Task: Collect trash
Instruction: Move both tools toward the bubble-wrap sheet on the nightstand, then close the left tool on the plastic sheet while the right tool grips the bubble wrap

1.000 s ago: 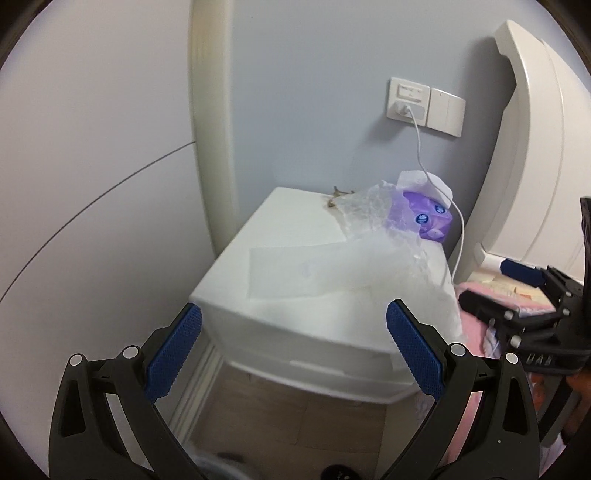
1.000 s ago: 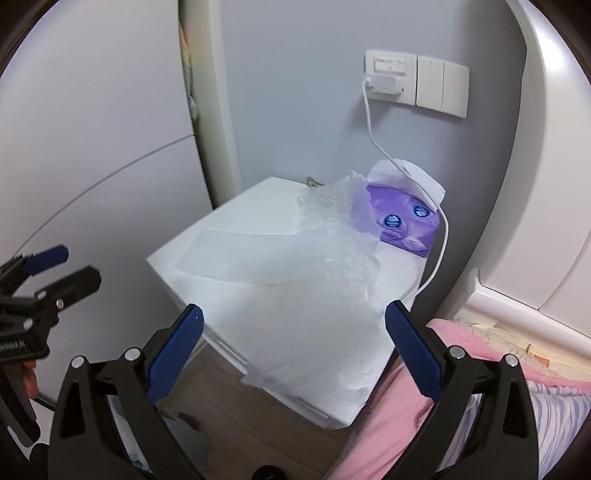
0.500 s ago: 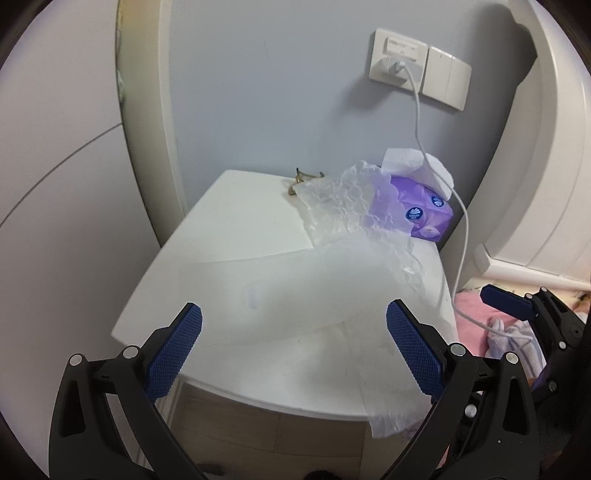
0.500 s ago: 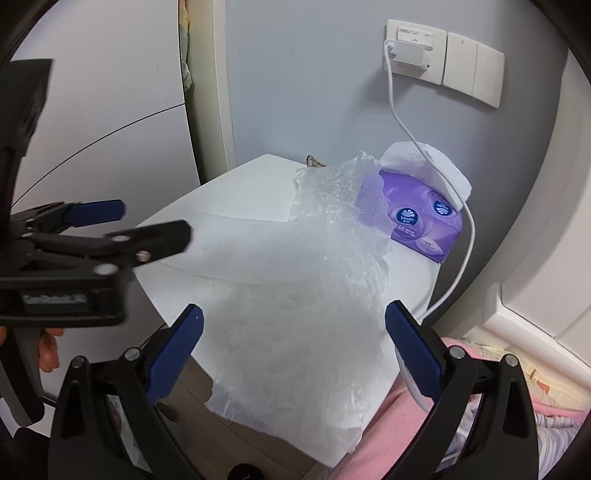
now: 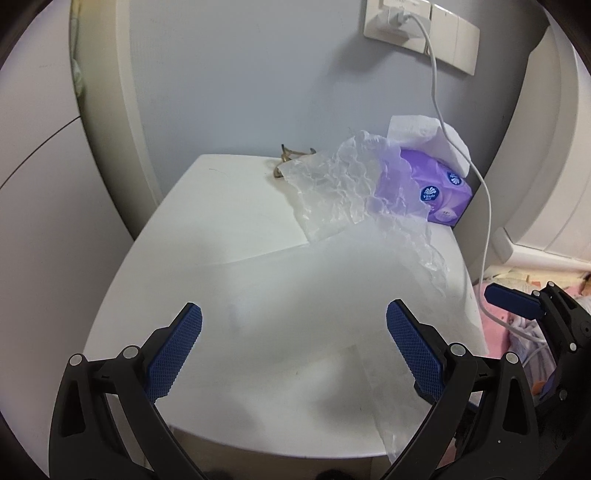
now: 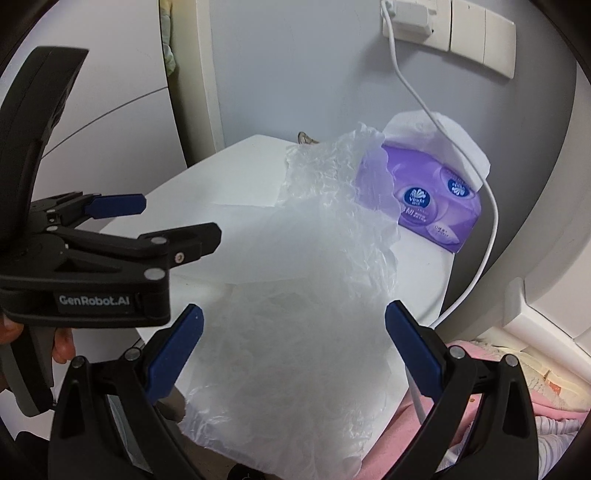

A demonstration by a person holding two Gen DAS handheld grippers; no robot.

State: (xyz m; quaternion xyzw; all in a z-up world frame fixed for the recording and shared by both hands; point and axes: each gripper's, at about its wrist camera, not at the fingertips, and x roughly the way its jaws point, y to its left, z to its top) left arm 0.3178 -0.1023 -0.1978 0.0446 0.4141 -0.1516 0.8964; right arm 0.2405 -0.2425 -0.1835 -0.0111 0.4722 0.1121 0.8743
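A crumpled translucent plastic sheet lies across a white bedside cabinet, its lower end hanging over the front right corner. My left gripper is open and empty above the cabinet's front part, over the sheet. My right gripper is open and empty, its fingers on either side of the sheet's hanging end. The left gripper also shows in the right wrist view, open, to the left over the cabinet.
A purple tissue pack with a white tissue sticking out stands at the cabinet's back right. A white charger cable hangs from a wall socket. Pink bedding lies at right. Glasses sit behind the sheet.
Both grippers have moved forward and closer to the cabinet. The sheet now lies between the right gripper's fingers. Both grippers stay open.
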